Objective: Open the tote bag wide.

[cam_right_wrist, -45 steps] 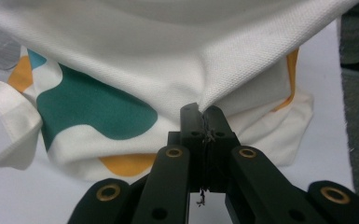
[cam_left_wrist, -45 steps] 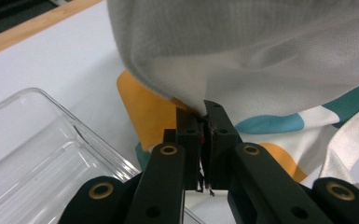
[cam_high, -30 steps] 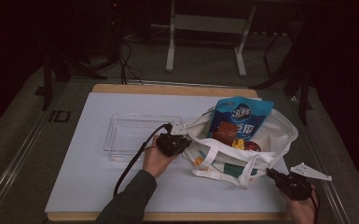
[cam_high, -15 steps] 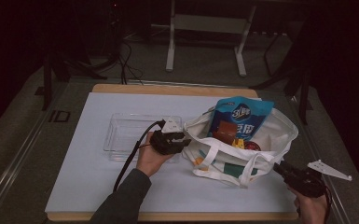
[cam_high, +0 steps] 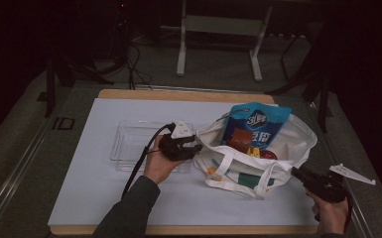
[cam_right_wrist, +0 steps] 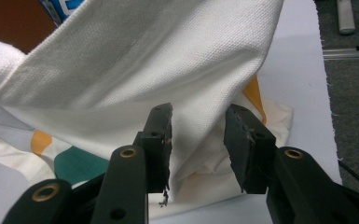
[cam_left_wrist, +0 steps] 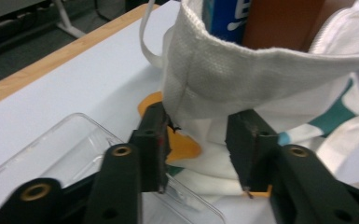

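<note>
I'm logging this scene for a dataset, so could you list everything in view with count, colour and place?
tote bag: one, white with teal and orange print, right of table centre, mouth open.
snack packet: one, blue, standing in the bag.
brown packet: one, inside the bag.
tray: one, clear plastic, left of the bag.
table: one, white sheet over a wooden edge.
left tool: one, black, at the bag's left rim, jaws apart, just opened.
right tool: one, black, at the bag's right side, jaws apart, just opened.

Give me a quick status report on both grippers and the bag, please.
Left gripper and right gripper just opened, off the cloth. Tote bag open, snacks inside. Clear tray beside it.
</note>
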